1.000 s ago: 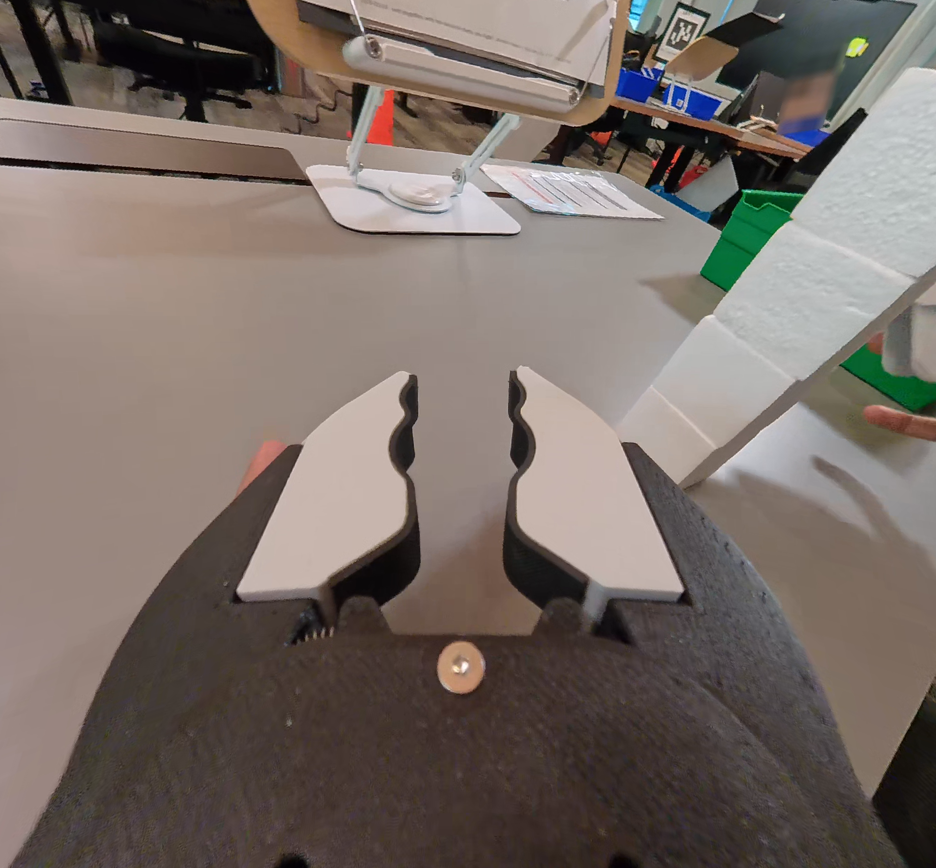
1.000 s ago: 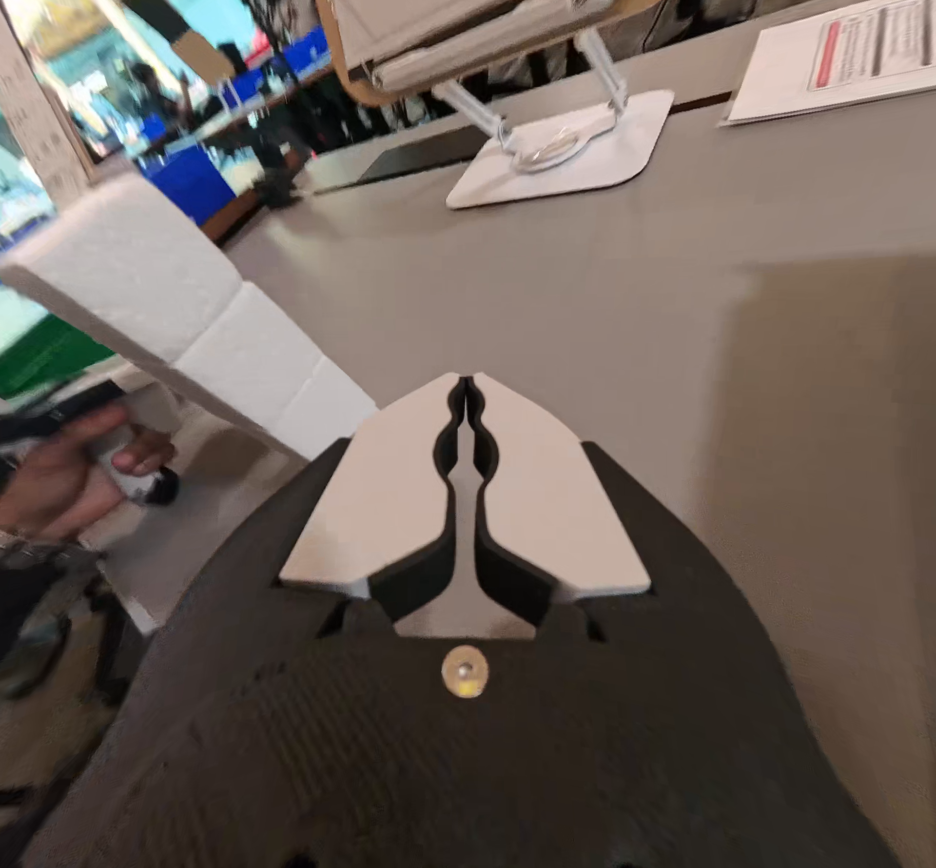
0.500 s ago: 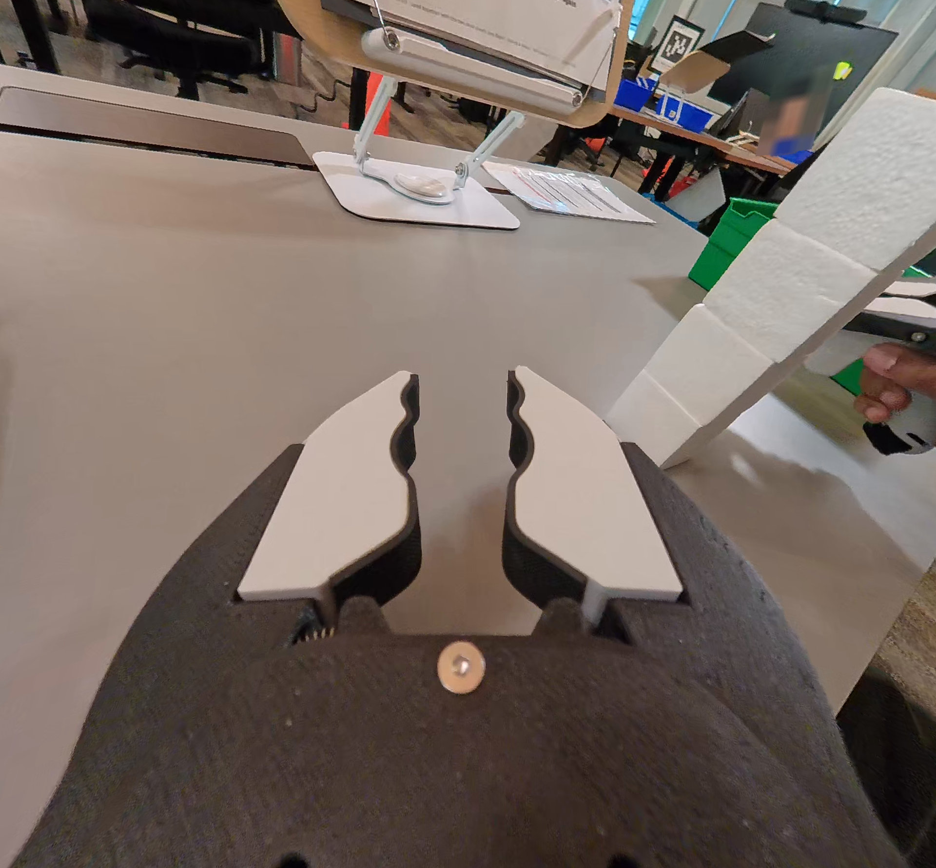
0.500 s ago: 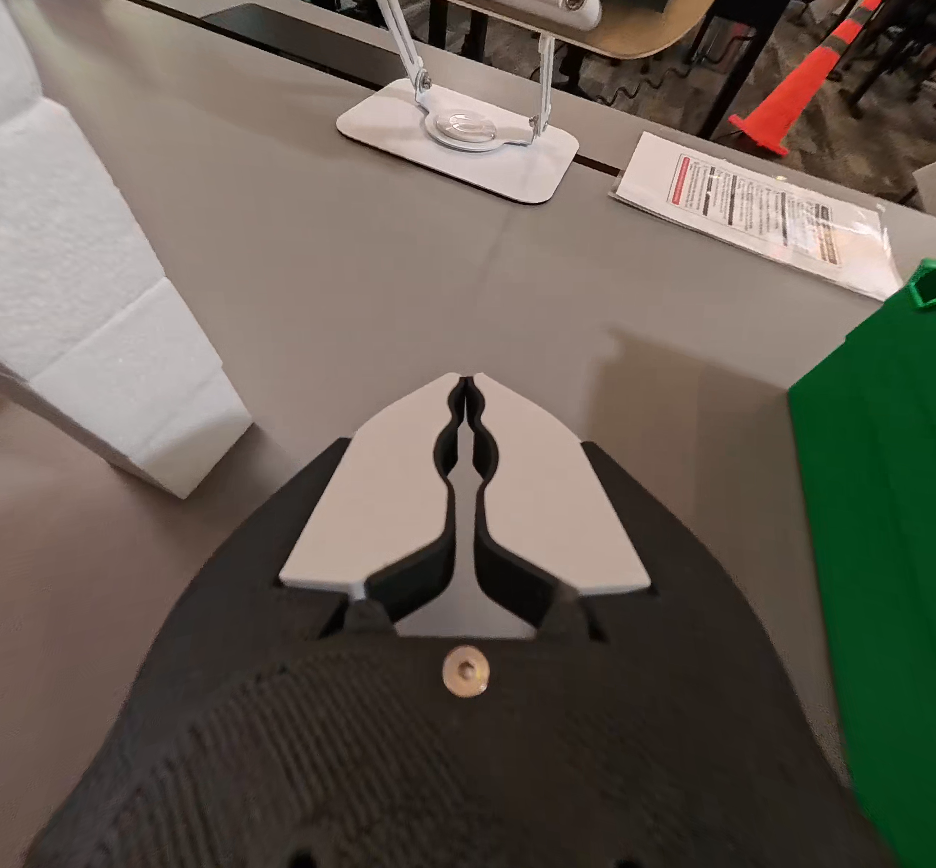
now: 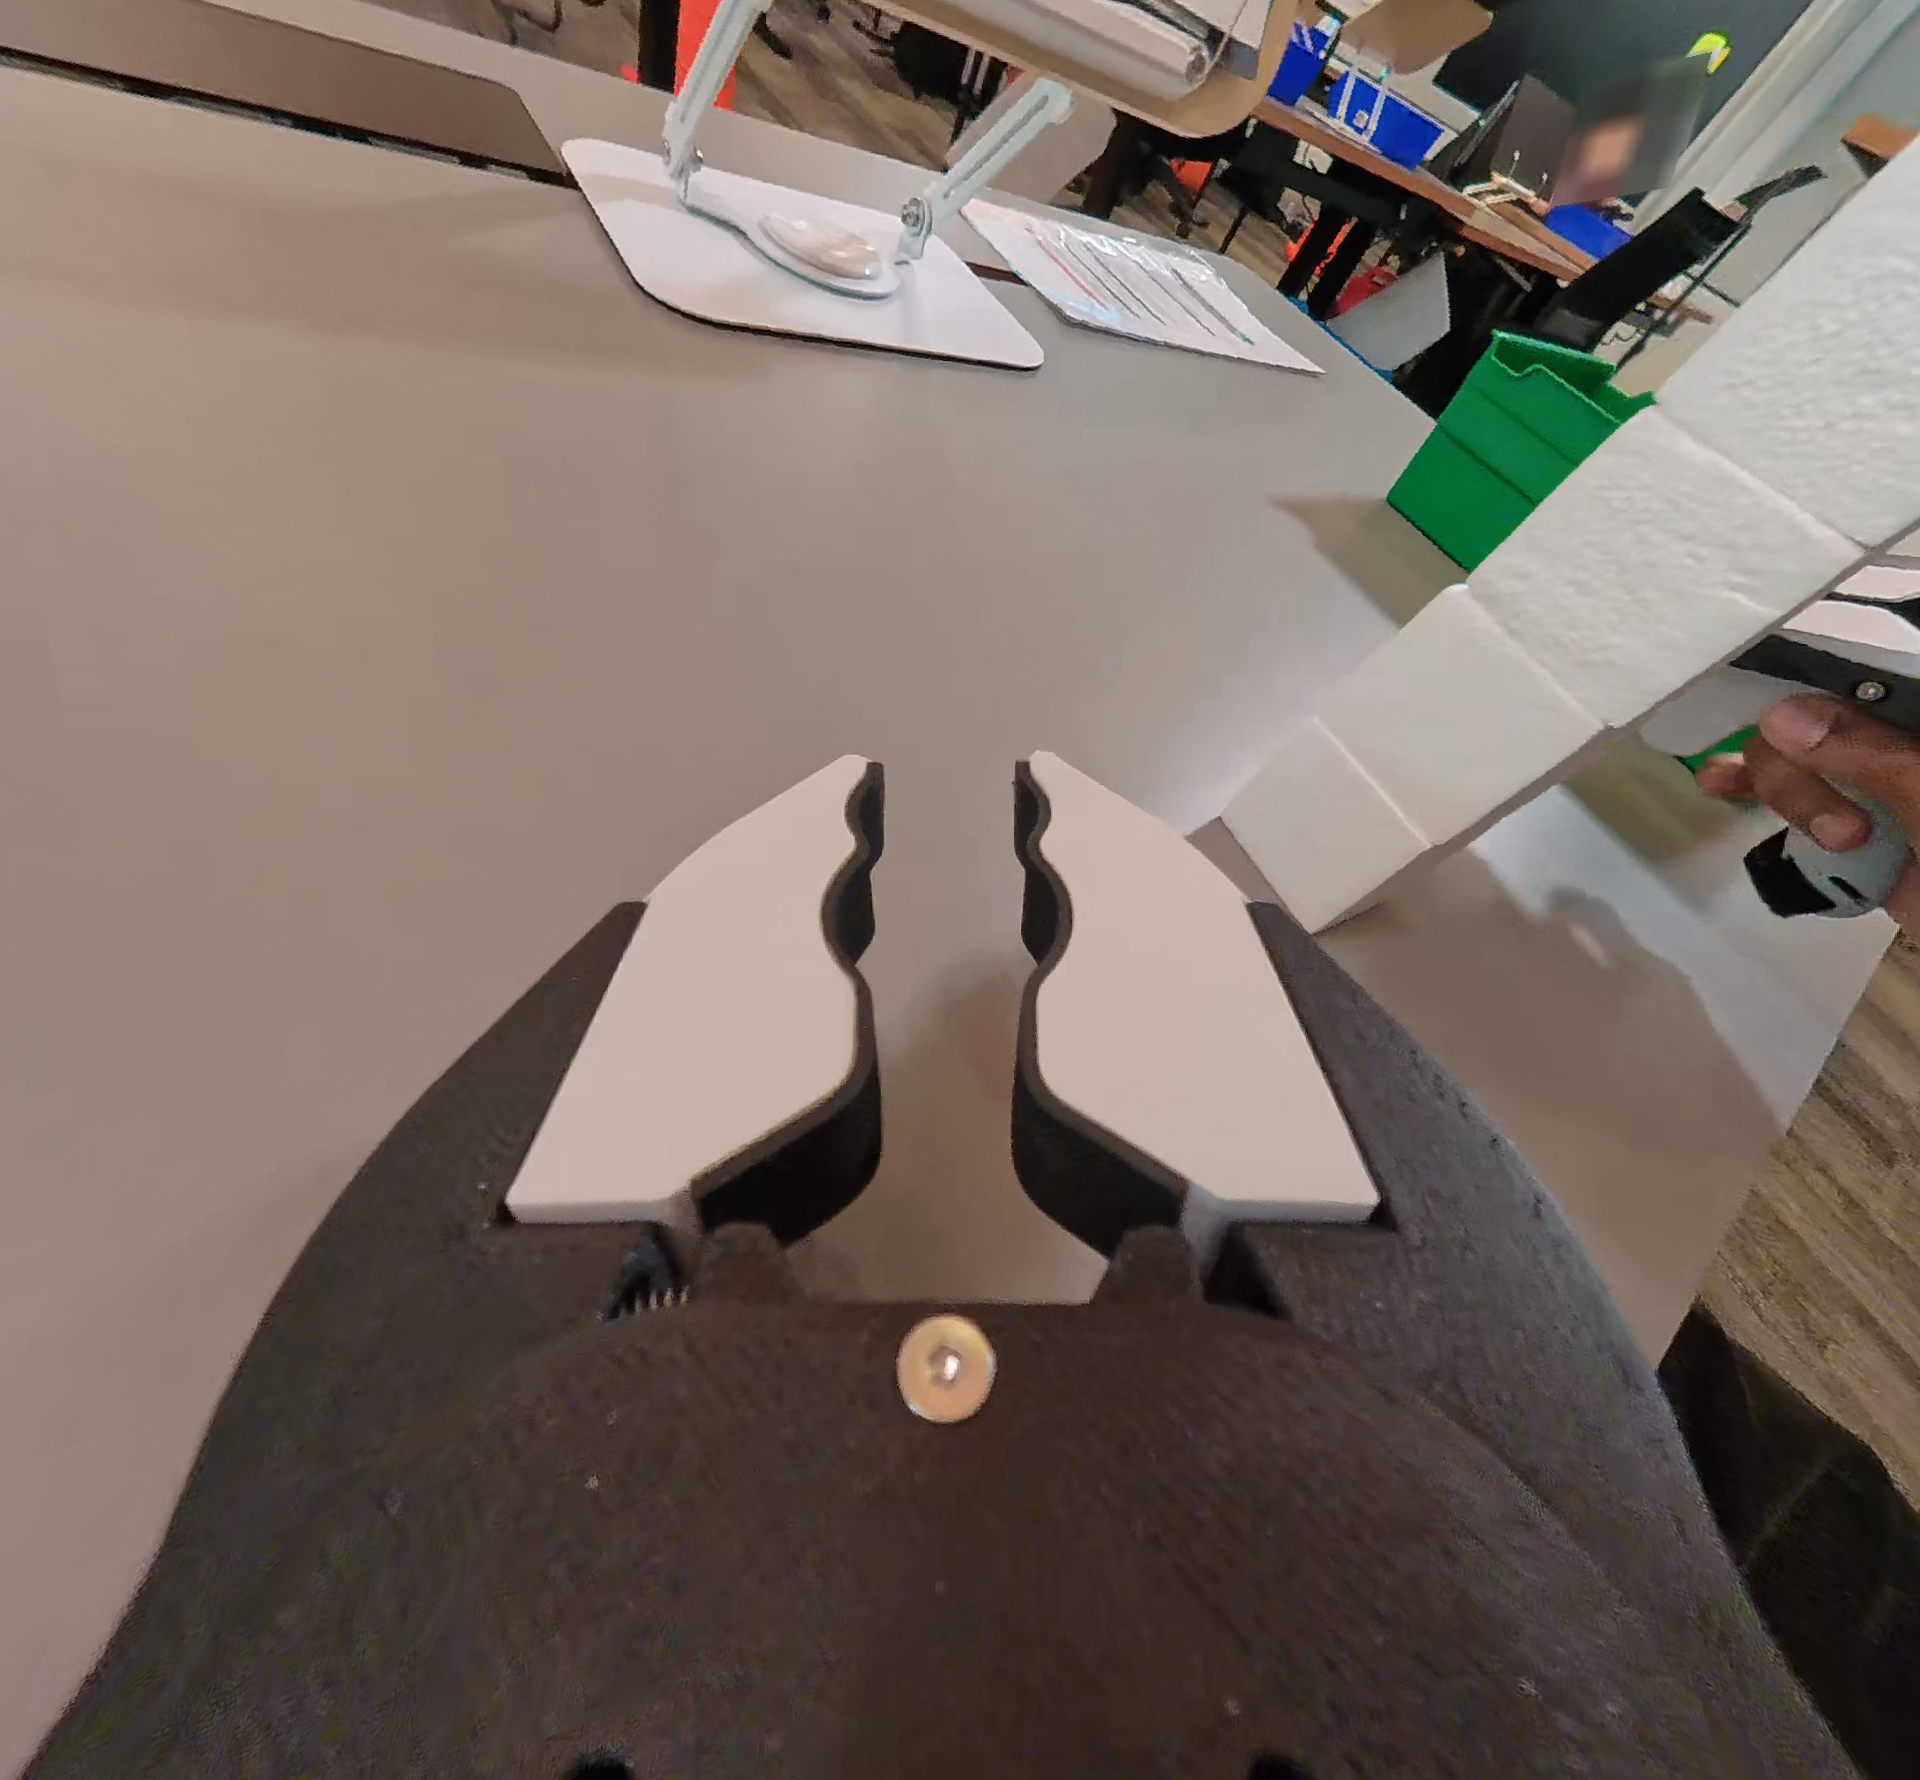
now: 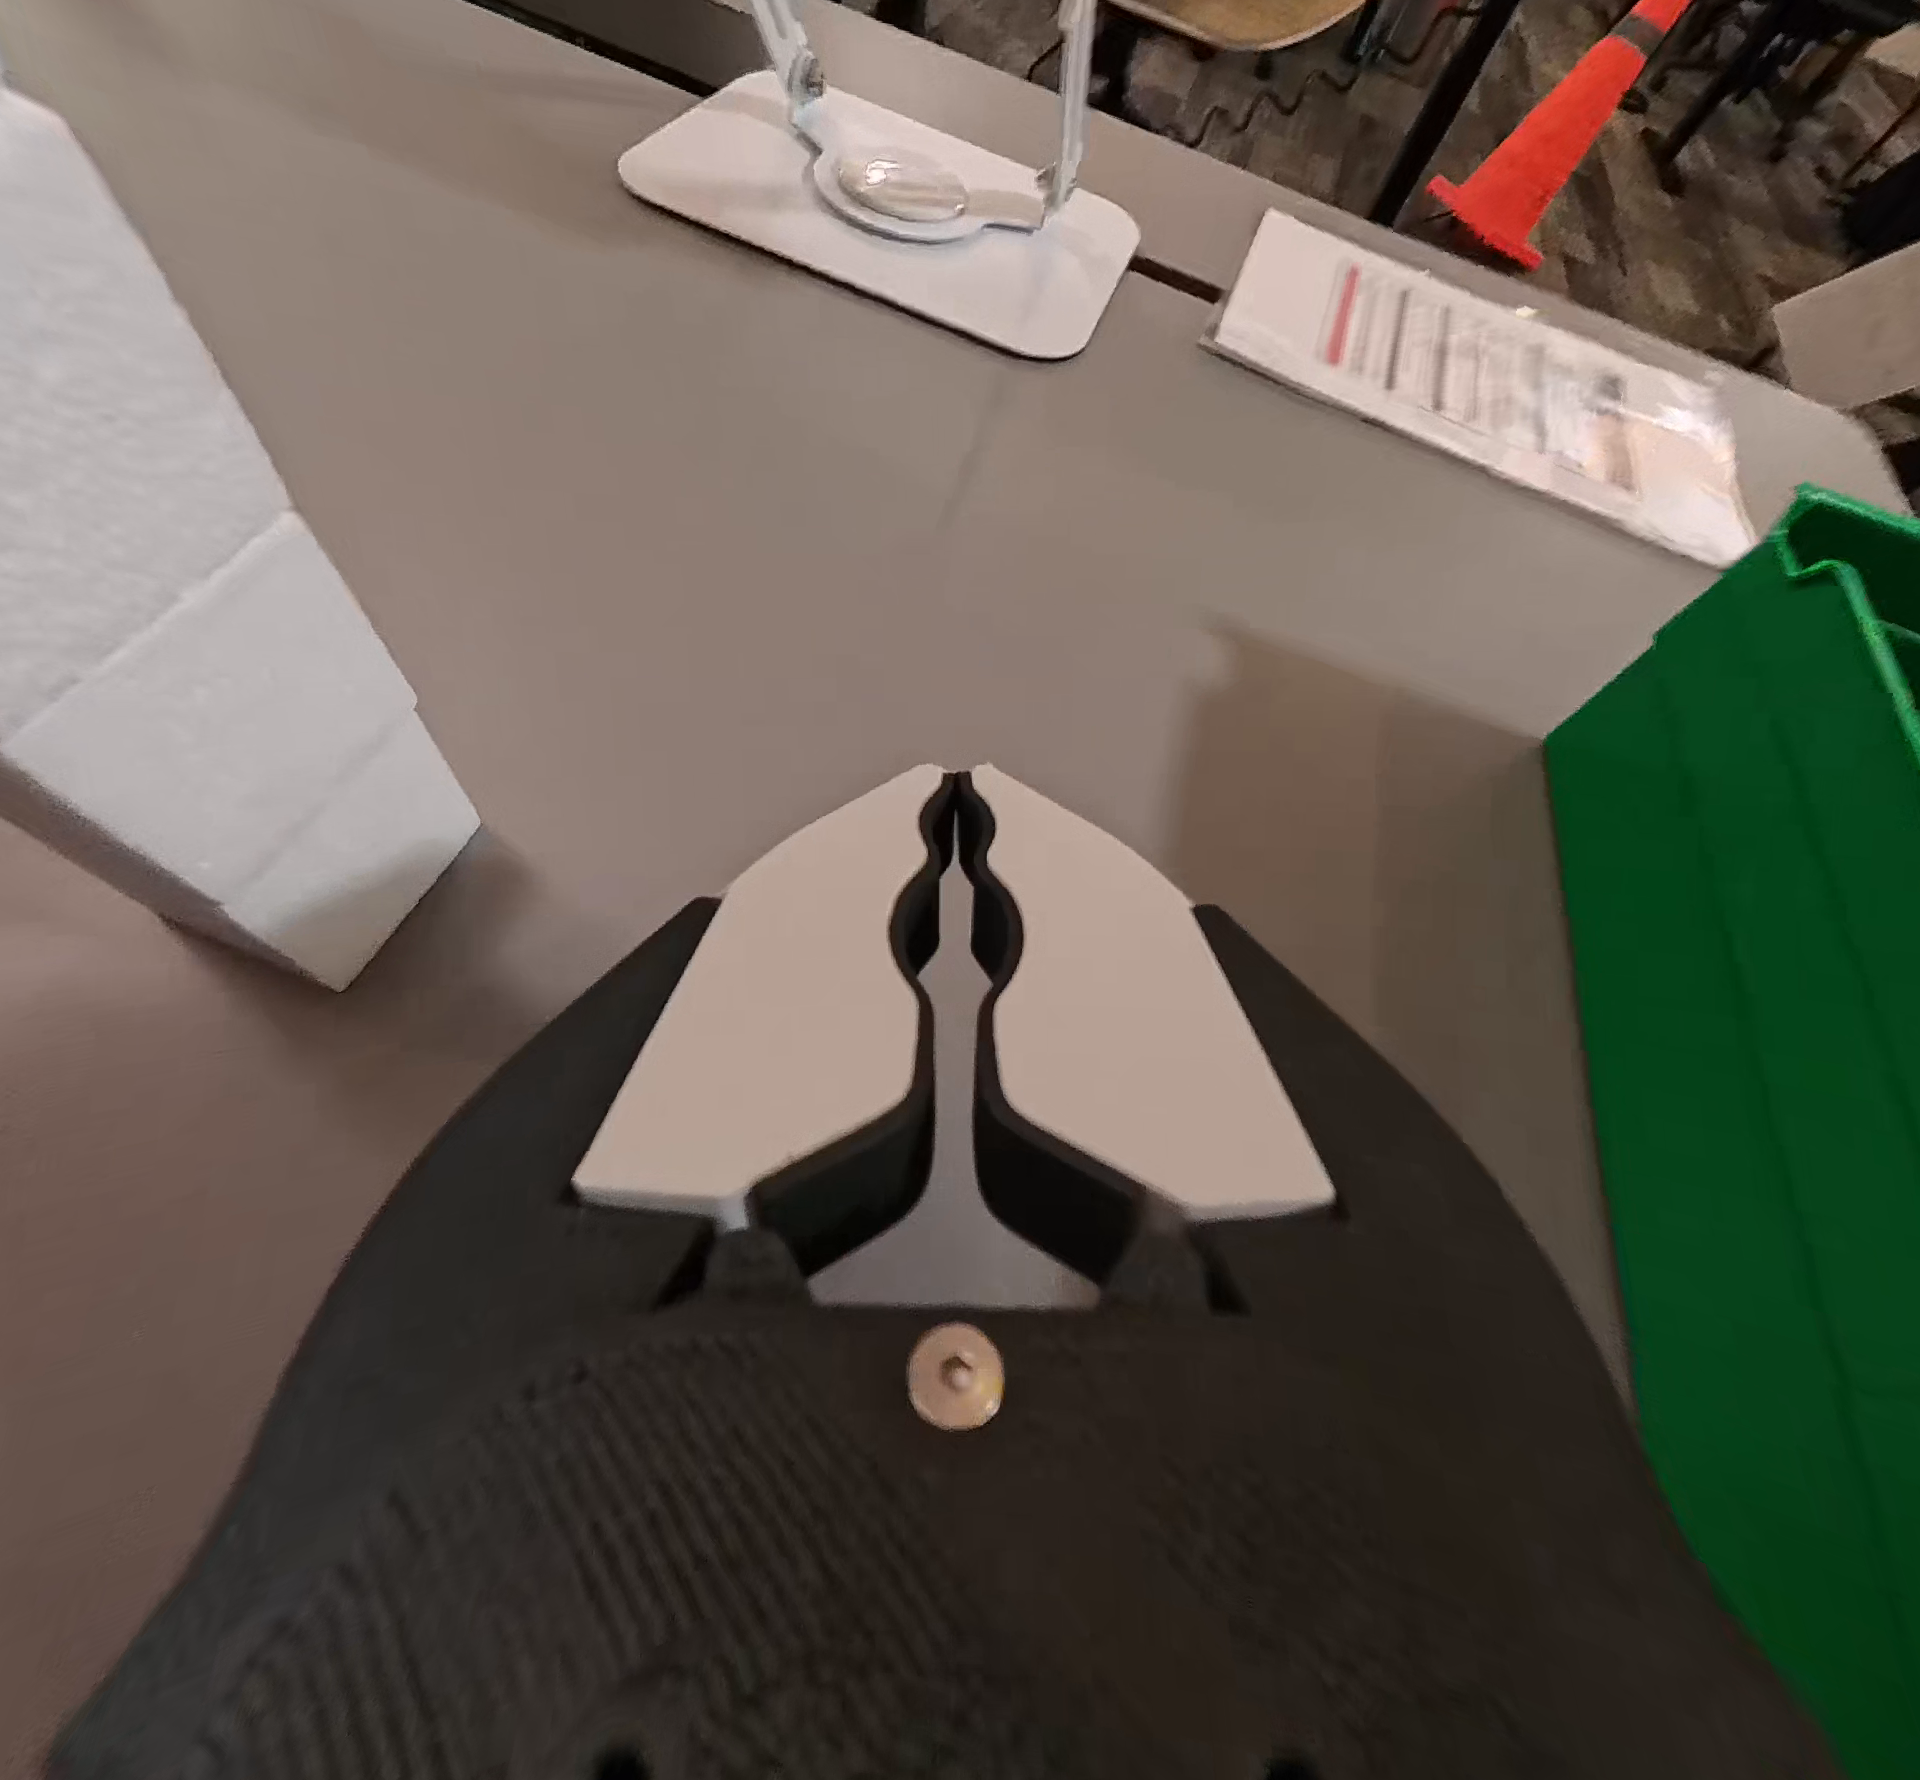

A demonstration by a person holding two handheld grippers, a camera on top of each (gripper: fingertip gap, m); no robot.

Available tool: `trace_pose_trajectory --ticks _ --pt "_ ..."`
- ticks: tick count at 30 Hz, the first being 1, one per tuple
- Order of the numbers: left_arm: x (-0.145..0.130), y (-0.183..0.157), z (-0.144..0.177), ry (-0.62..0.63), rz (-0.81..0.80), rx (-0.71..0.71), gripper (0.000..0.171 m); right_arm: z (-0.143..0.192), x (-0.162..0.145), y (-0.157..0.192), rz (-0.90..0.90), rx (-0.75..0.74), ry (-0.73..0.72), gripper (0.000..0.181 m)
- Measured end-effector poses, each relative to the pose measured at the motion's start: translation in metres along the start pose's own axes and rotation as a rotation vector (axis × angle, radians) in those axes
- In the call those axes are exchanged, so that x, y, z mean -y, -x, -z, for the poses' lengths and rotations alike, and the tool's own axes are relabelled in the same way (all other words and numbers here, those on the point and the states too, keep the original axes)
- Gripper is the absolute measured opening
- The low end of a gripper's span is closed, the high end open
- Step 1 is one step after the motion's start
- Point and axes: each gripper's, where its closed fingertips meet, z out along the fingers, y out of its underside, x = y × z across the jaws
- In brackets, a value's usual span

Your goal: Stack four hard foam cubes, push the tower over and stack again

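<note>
Tongs on my left side (image 5: 948,774) stand narrowly apart with nothing between them, hovering low over the flat grey table (image 5: 520,587) and pointing toward its far edge. My right pair (image 6: 956,774) is pressed together at the tips and grips nothing.

The column of white foam blocks (image 5: 1558,650) leans steeply, its lowest block on the table just beside my left tongs, to their right. From the right wrist view the same foam (image 6: 208,722) lies to the left of the right tongs, apart from them. The green plastic bin (image 6: 1745,1003) is close on their right.

In the left wrist view my right hand (image 5: 1829,795) wraps its handle beneath the leaning foam. Whether that tool touches the foam I cannot tell.

Farther off, a white stand base (image 5: 800,276) and a laminated sheet (image 5: 1143,286) rest on the table. An orange cone (image 6: 1538,141) stands on the floor beyond.
</note>
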Motion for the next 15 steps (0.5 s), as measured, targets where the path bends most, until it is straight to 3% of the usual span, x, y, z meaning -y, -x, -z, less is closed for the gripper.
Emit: trace_pose_trajectory --ticks 4,8,11,15 --pt "-0.001 -0.005 -0.001 0.012 -0.018 -0.032 0.014 0.003 0.013 -0.011 0.144 -0.17 -0.107 0.0" --pt "-0.001 -0.012 -0.001 0.008 -0.05 -0.063 0.001 0.009 0.023 0.003 0.156 -0.143 -0.166 0.0" --pt "0.002 -0.013 0.002 -0.022 -0.051 -0.062 0.012 0.018 0.035 0.008 0.089 -0.101 -0.236 0.0" --pt "0.003 -0.019 0.002 -0.045 -0.021 -0.101 0.038 0.023 0.032 -0.006 0.103 -0.201 -0.257 0.0"
